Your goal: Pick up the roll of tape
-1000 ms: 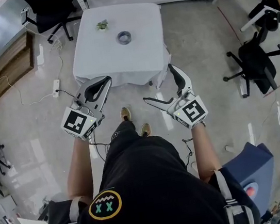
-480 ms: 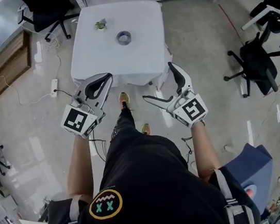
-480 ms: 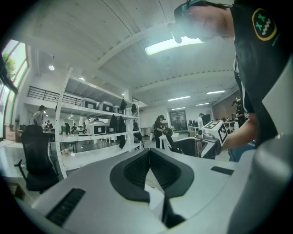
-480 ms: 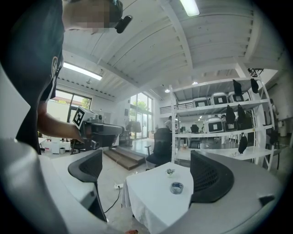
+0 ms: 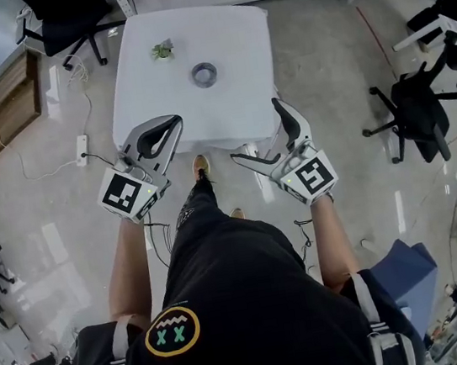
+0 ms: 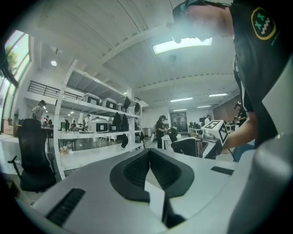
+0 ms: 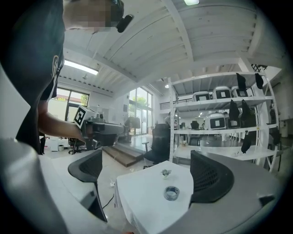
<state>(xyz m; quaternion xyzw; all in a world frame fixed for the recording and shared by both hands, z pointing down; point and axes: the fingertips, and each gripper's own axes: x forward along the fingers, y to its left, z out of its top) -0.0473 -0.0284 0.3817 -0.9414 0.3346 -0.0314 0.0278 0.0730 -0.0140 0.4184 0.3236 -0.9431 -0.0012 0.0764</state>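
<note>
The table (image 5: 243,111) has drawn closer, and both grippers now hang over its near edge. The left gripper (image 5: 174,123) is closed on nothing. The right gripper (image 5: 255,131) is spread wide and empty. The roll of tape (image 5: 204,75) lies flat about mid-tabletop, well apart from both. A small green thing (image 5: 162,51) sits towards the far left corner. A shallow approach would likely shove the flat roll across the cloth instead of straddling its wall.
</note>
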